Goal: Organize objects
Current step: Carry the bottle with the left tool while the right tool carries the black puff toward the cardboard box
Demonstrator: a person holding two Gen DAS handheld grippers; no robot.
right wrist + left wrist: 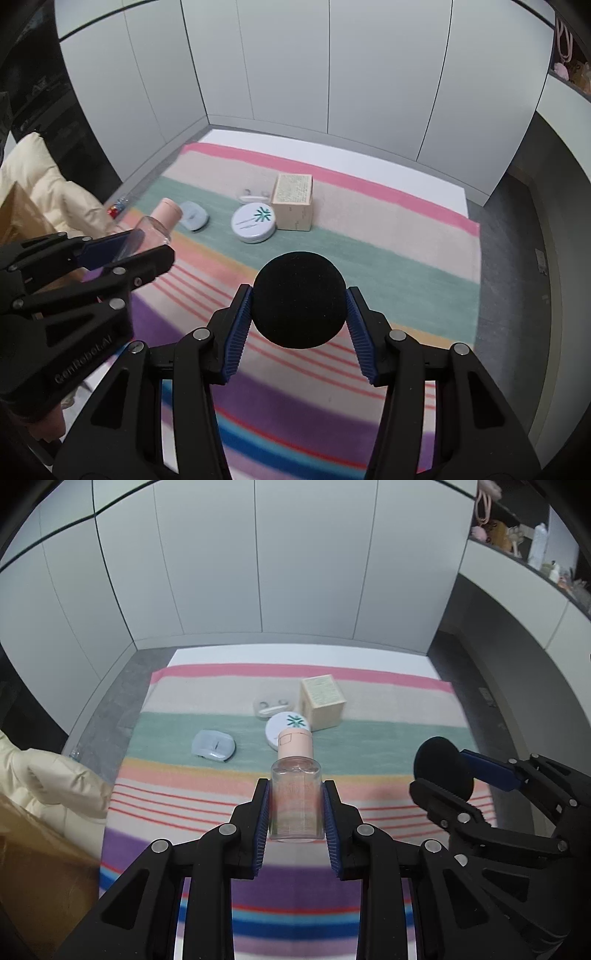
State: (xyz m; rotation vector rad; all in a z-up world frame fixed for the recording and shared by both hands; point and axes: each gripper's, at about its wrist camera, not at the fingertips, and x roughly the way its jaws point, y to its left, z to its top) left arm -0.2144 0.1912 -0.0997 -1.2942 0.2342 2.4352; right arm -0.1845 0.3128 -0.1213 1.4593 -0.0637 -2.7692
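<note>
Left claw (295, 812) grips clear pink-capped bottle (295, 797); right claw (299, 317) clamps black round sponge (299, 299); only right view shows red-labelled litter (117, 206) far left of it.

Even, soft light (fisheye-bent edges), slight blur.

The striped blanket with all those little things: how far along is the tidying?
No finished pile shows. In hand: the left claw grips a clear pink-capped bottle; the right claw grips a black round puff. Left on the blanket: white round compact, beige carton, two pale cases.
</note>
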